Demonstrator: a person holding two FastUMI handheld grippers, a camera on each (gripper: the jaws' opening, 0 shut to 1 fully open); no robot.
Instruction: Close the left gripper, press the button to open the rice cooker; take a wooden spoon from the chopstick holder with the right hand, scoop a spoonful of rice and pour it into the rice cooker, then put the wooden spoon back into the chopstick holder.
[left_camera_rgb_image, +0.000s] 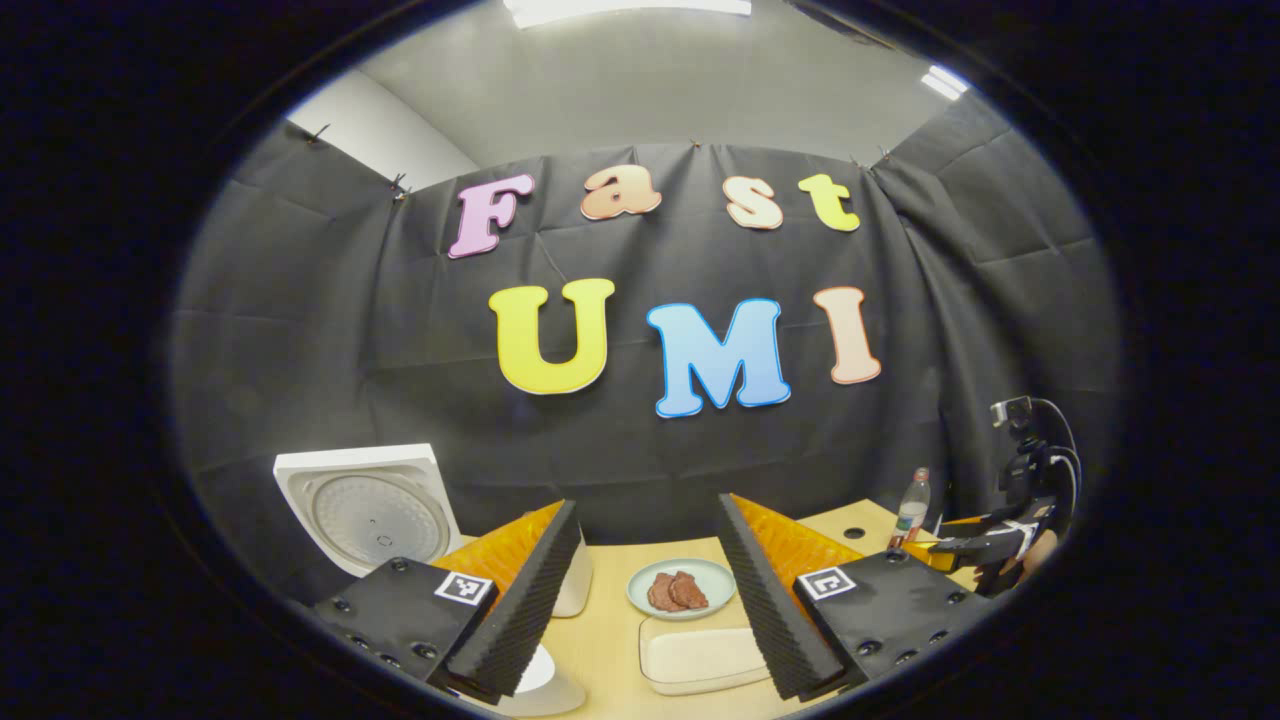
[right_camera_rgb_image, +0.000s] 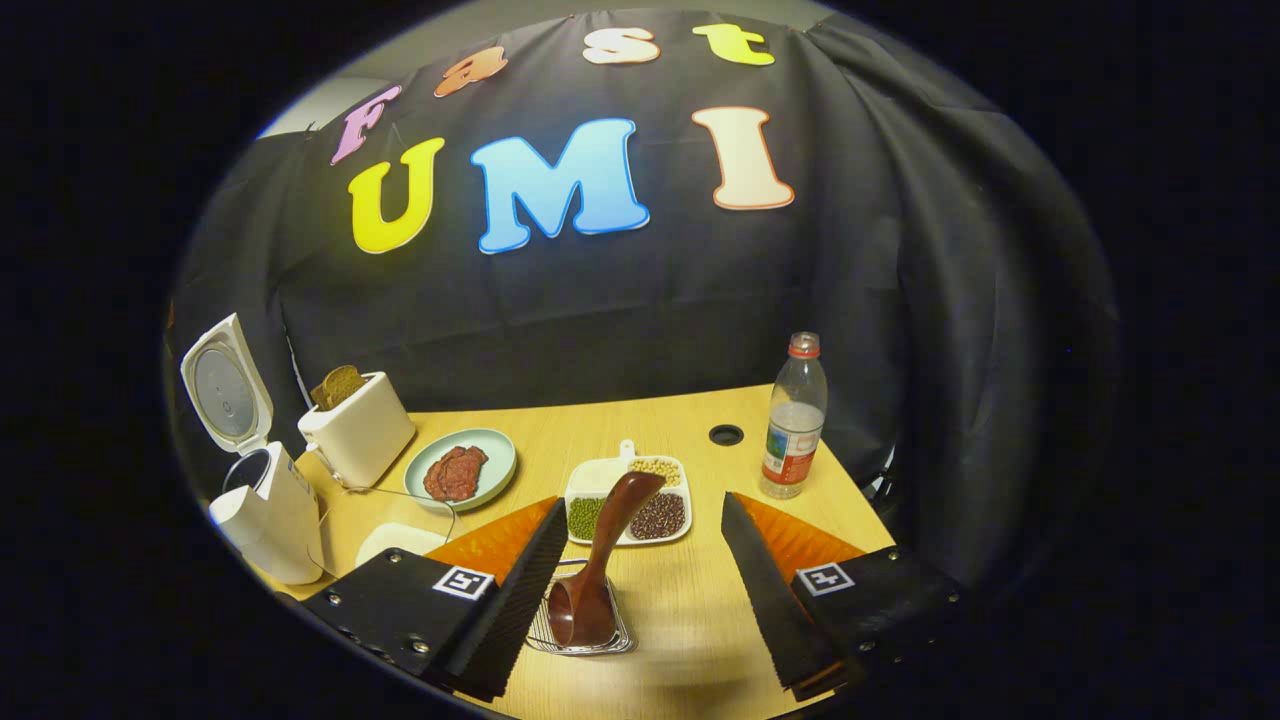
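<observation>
Lower centre, the released right gripper (right_camera_rgb_image: 640, 590) frames the wooden spoon (right_camera_rgb_image: 600, 560): stiff, light, likely smooth; grip its upright handle.

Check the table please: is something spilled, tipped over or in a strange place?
Nothing stands out. The rice cooker has its lid up, the wooden spoon stands in its wire holder, the bottle is upright, and no grains lie outside the divided dish.
</observation>
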